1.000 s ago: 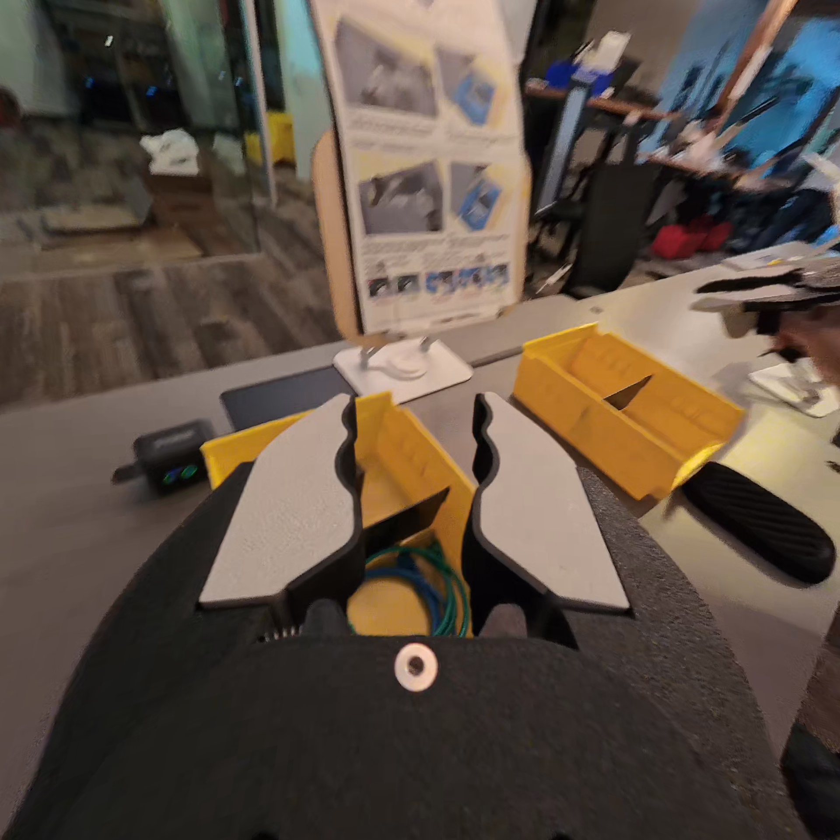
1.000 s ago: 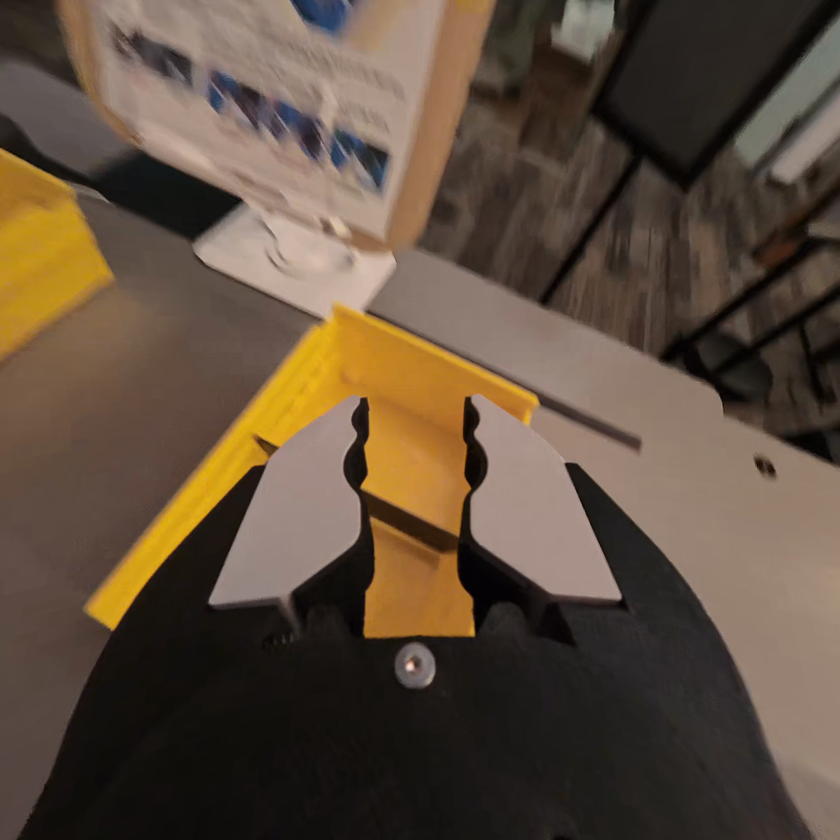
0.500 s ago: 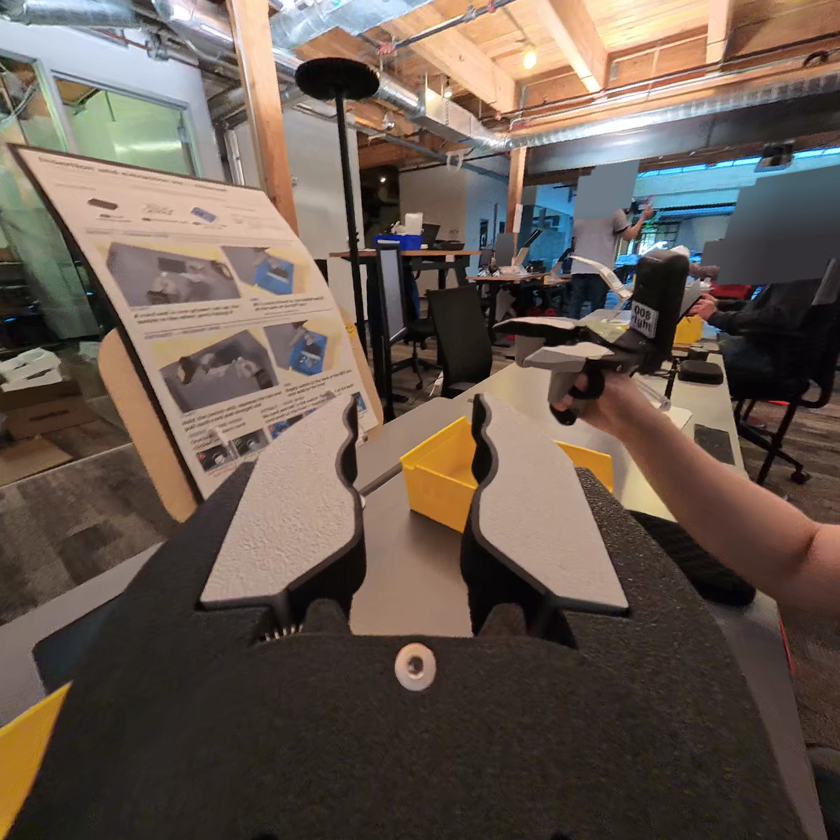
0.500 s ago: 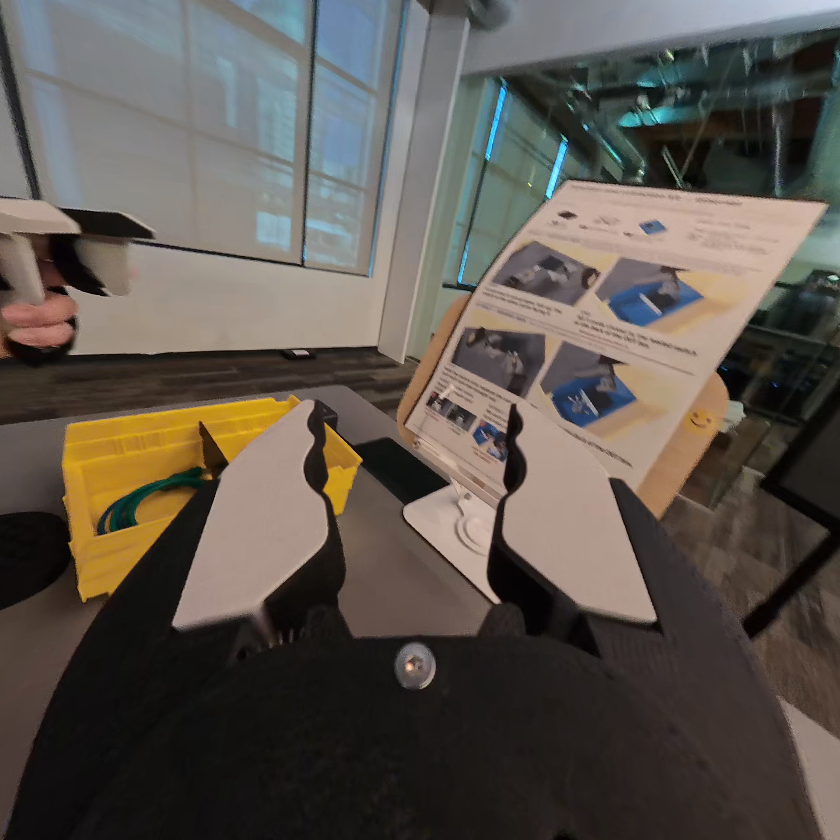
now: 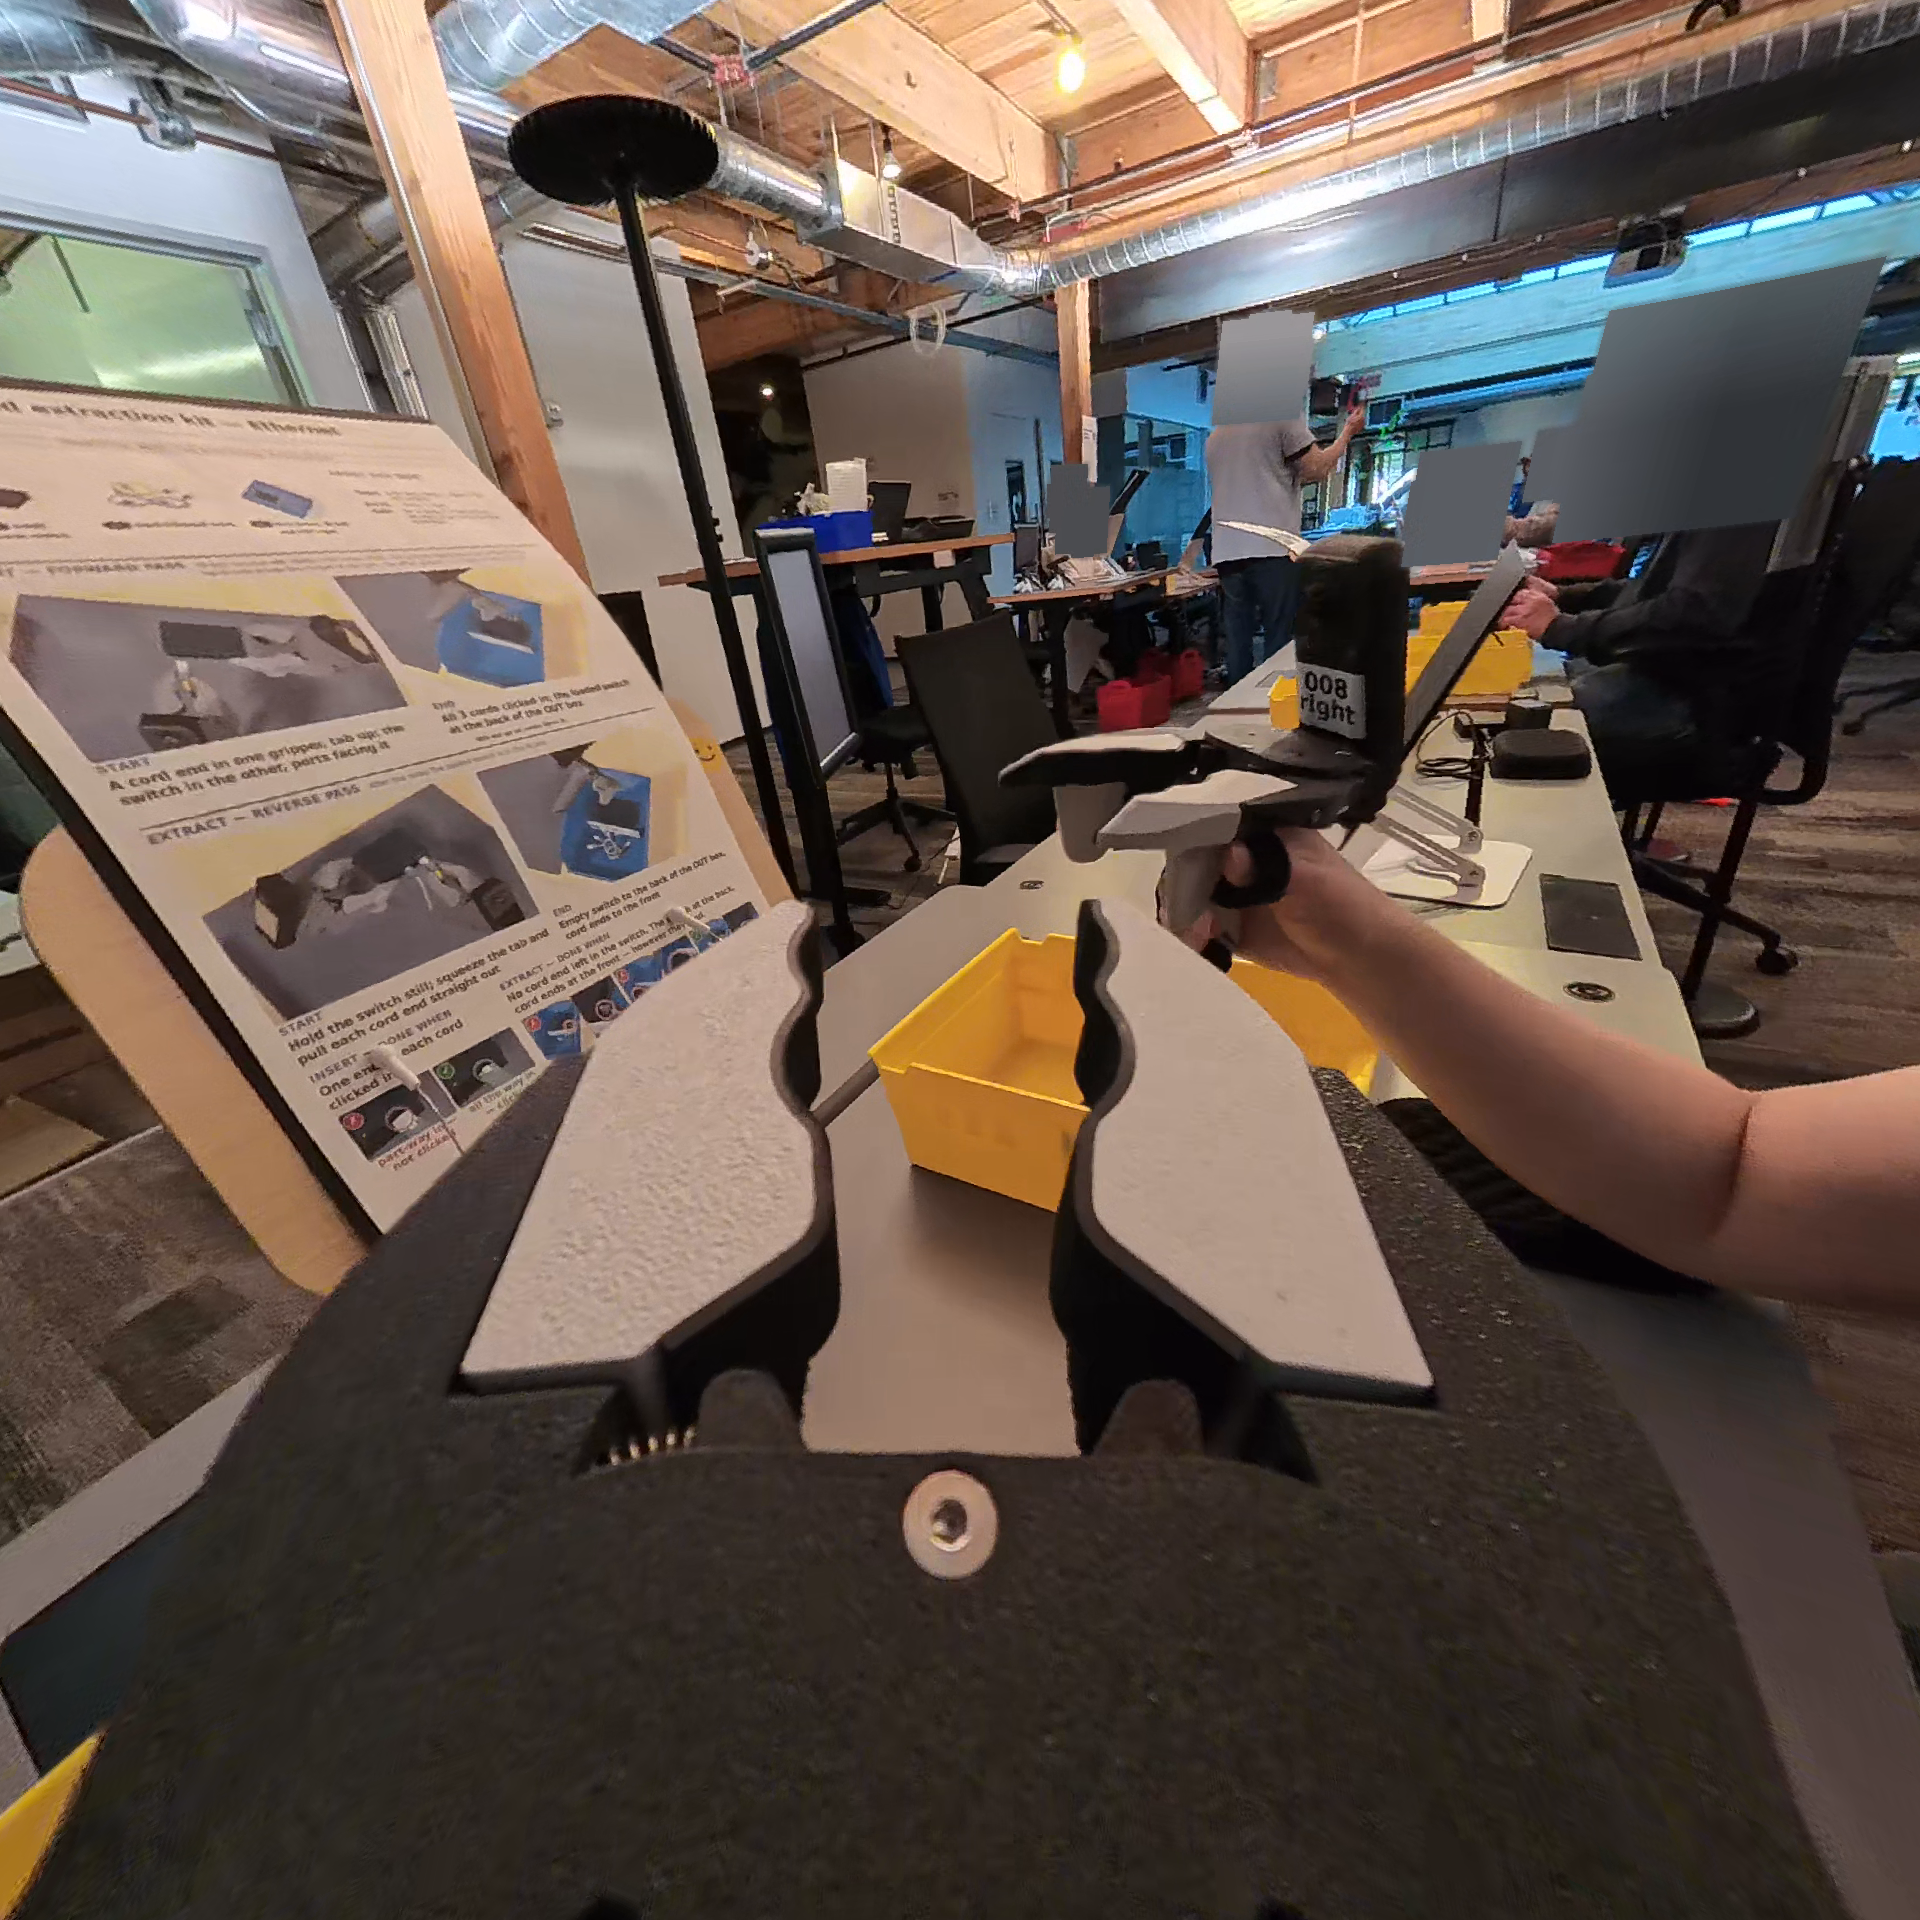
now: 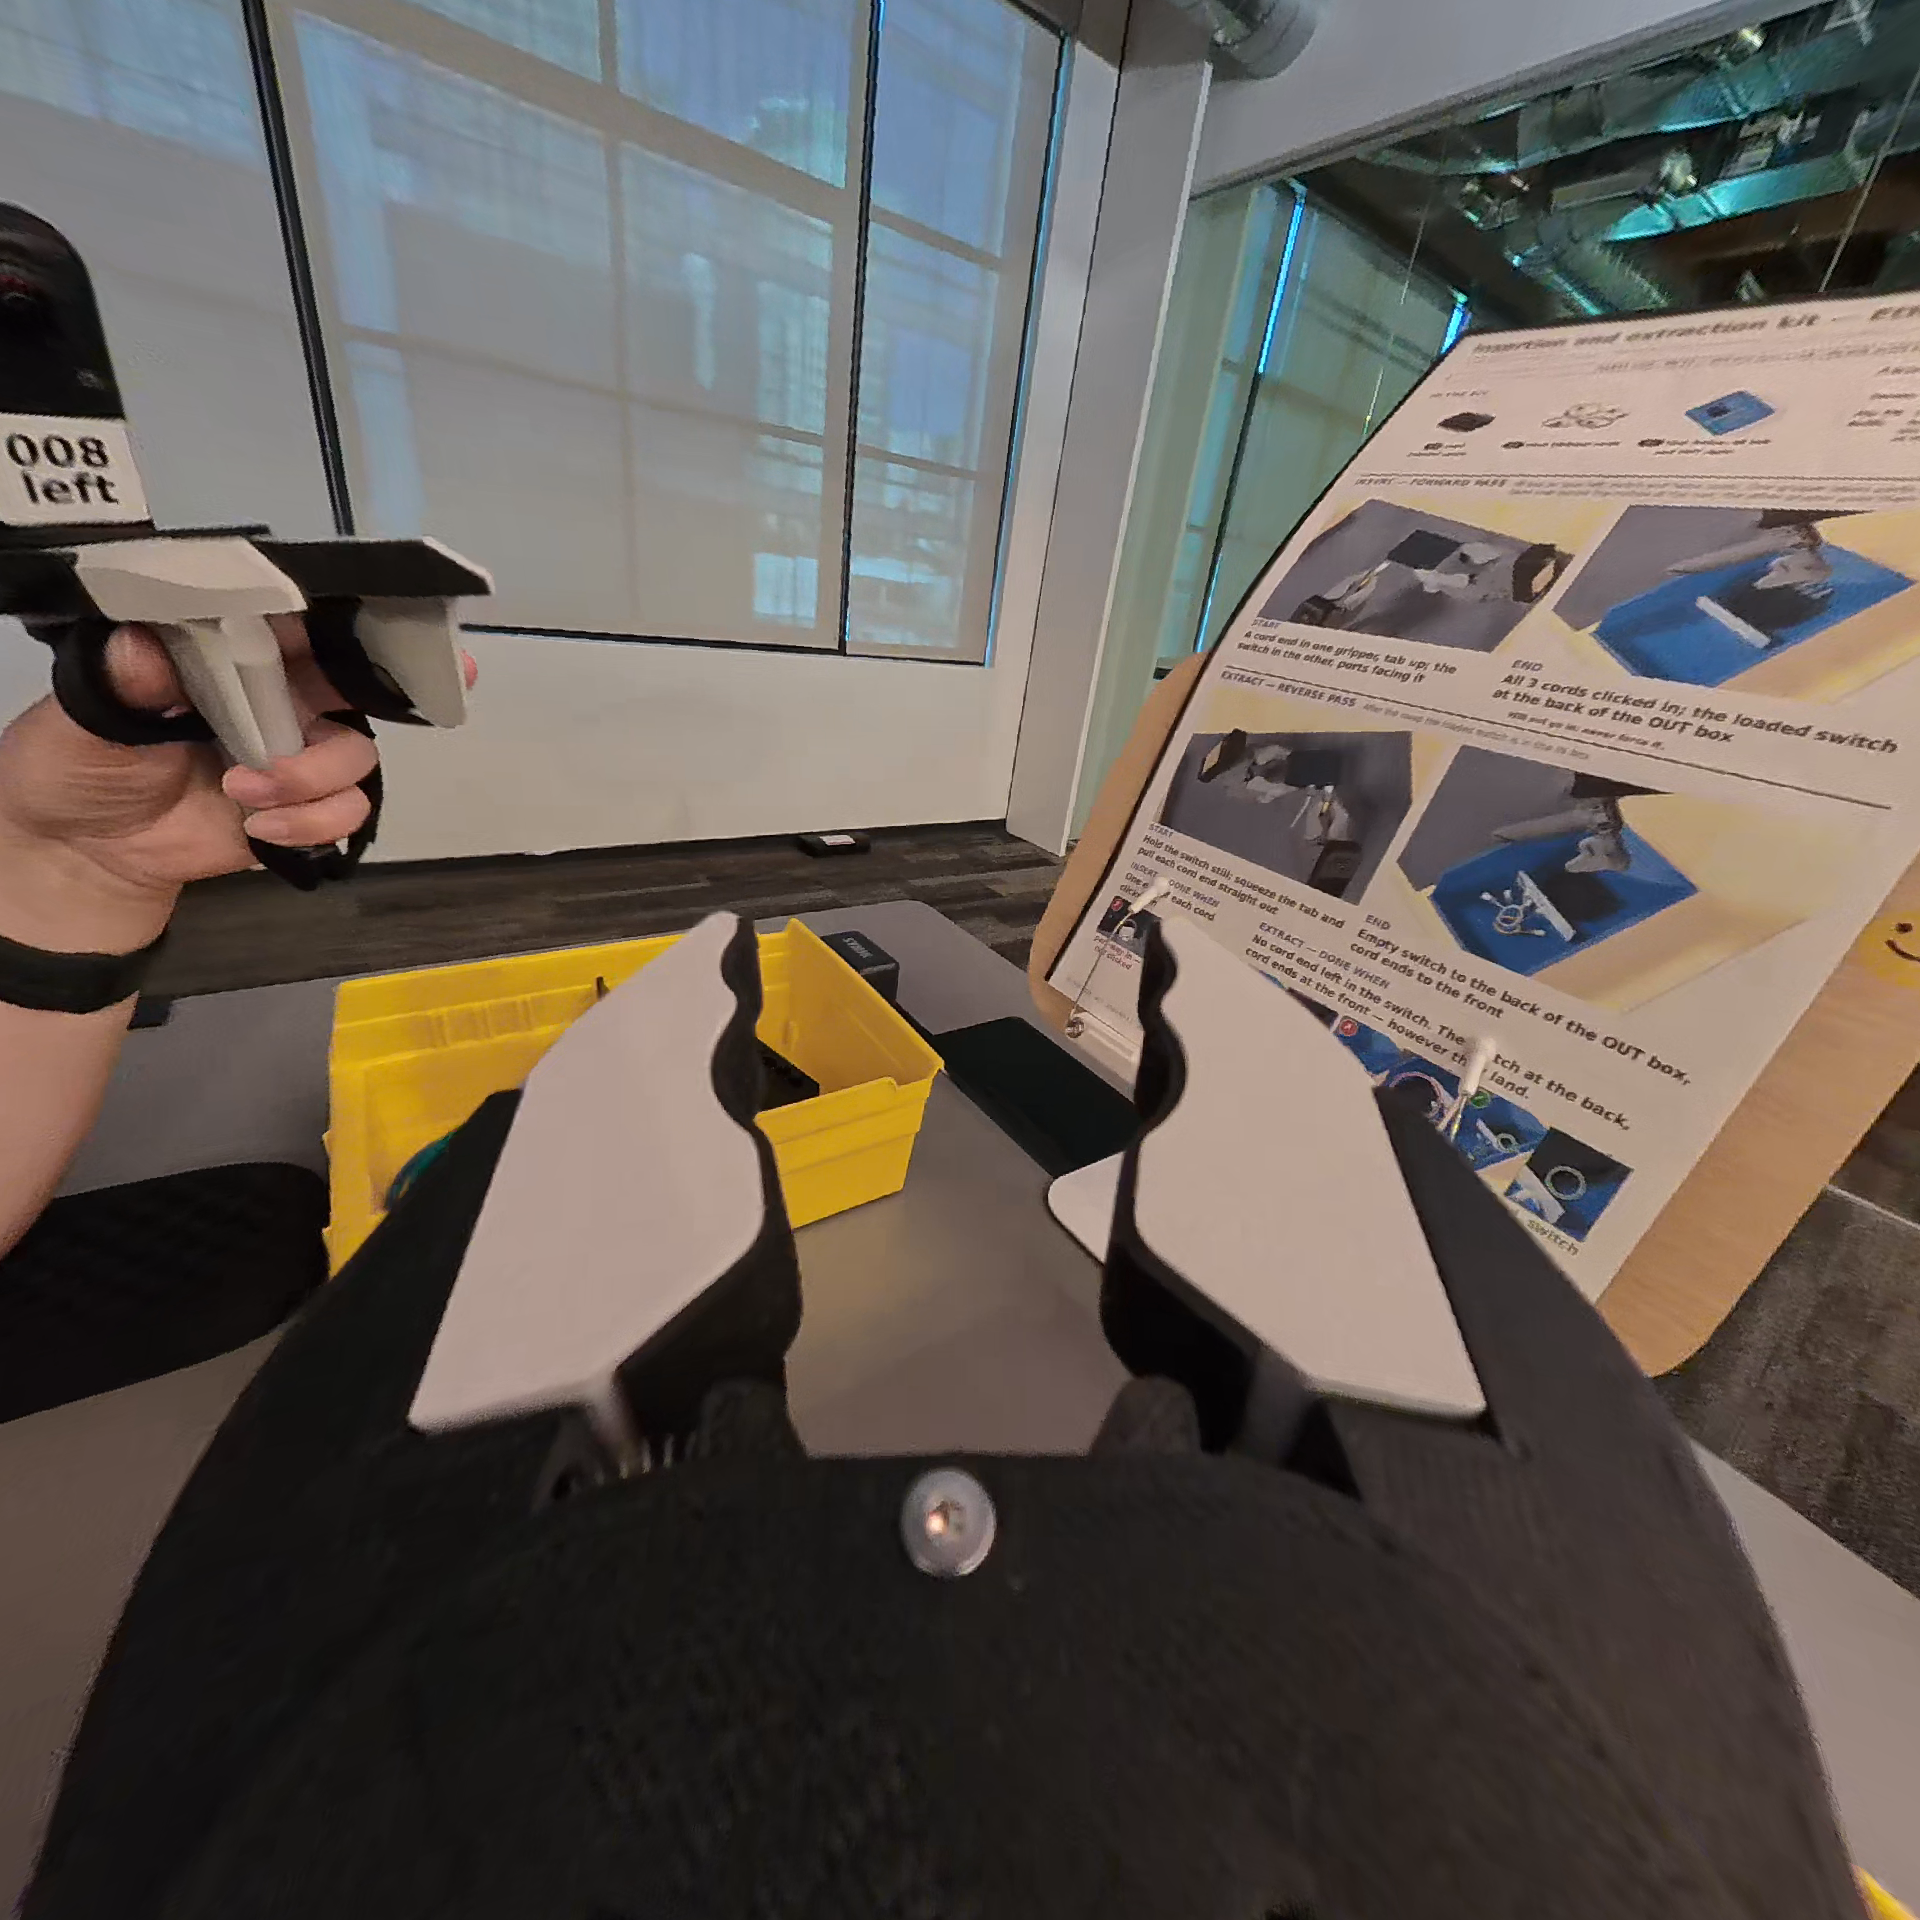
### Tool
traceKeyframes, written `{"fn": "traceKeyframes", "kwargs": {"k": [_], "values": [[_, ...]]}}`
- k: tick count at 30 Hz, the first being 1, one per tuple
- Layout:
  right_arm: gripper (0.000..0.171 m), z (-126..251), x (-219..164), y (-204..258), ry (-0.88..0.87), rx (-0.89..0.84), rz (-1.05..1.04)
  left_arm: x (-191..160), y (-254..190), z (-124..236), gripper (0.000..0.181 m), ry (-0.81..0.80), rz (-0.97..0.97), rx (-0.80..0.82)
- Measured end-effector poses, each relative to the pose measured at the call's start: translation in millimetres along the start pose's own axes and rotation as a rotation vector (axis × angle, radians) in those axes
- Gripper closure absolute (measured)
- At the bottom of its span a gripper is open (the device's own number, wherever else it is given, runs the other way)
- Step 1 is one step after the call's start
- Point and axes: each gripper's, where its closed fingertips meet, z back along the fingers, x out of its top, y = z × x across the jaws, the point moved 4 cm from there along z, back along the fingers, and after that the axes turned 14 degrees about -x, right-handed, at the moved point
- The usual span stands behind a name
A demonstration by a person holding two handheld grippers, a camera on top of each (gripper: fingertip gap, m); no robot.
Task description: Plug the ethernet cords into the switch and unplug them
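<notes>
Both tongs hovering spread, gripping nothing: left tongs, right tongs. Yellow bin below-left of right tongs holding cords; descending slowly, aiming for plug end seems wise.

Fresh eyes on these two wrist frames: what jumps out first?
Both tongs are raised off the table, open and empty: the left tongs and the right tongs each fill the foreground of their own view. Next, the tilted instruction board standing at the table's far edge, and the yellow bin on the grey table left of it, with something dark inside.
</notes>
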Motion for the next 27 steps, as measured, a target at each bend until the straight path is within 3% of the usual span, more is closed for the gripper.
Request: {"fn": "traceKeyframes", "kwargs": {"k": [6, 27], "values": [[0.103, -1, -2, 5, 0.000, -0.031, 0.112, 7, -12, -2, 0.138, -0.015, -0.045, 0.004], [0.103, 11, 8, -10, -0.025, -0.053, 0.066, 12, -14, 5, 0.138, -0.067, 0.030, -0.044]]}}
